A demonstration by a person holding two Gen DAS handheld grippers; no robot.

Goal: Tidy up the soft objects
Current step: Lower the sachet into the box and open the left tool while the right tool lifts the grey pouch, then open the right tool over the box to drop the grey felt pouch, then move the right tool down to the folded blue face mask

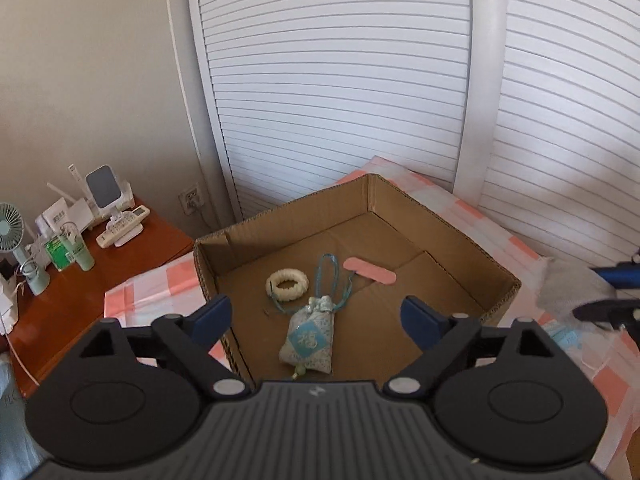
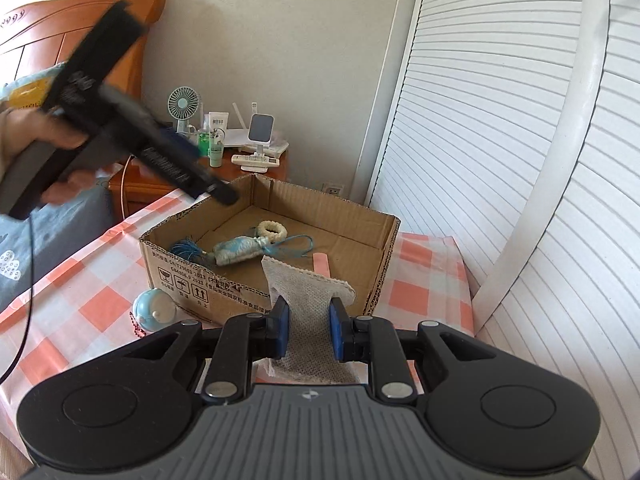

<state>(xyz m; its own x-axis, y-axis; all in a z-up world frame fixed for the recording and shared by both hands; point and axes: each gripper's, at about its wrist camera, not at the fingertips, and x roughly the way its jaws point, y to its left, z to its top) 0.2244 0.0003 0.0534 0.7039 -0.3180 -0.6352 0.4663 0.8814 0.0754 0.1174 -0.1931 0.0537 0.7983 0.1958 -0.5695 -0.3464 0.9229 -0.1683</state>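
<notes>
An open cardboard box (image 1: 460, 236) sits on a pink checked tablecloth (image 1: 516, 244). Inside lie a blue-green sachet pouch (image 1: 310, 340), a cream scrunchie ring (image 1: 287, 284) and a pink strip (image 1: 370, 269). My left gripper (image 1: 316, 320) is open and empty above the box's near edge. My right gripper (image 2: 308, 334) is shut on a white mesh sachet (image 2: 304, 292), held upright just in front of the box (image 2: 200, 280). The pouch (image 2: 236, 250) and the ring (image 2: 272, 231) also show in the right wrist view. The left gripper (image 2: 224, 196) appears there, blurred, over the box's far corner.
A small blue ball toy (image 2: 154, 308) lies on the cloth beside the box's front wall. A wooden nightstand (image 1: 132, 248) with a fan (image 1: 12, 224), bottles and remotes stands at the left. White louvred wardrobe doors (image 1: 340, 80) rise behind. A wooden headboard (image 2: 80, 28) is at far left.
</notes>
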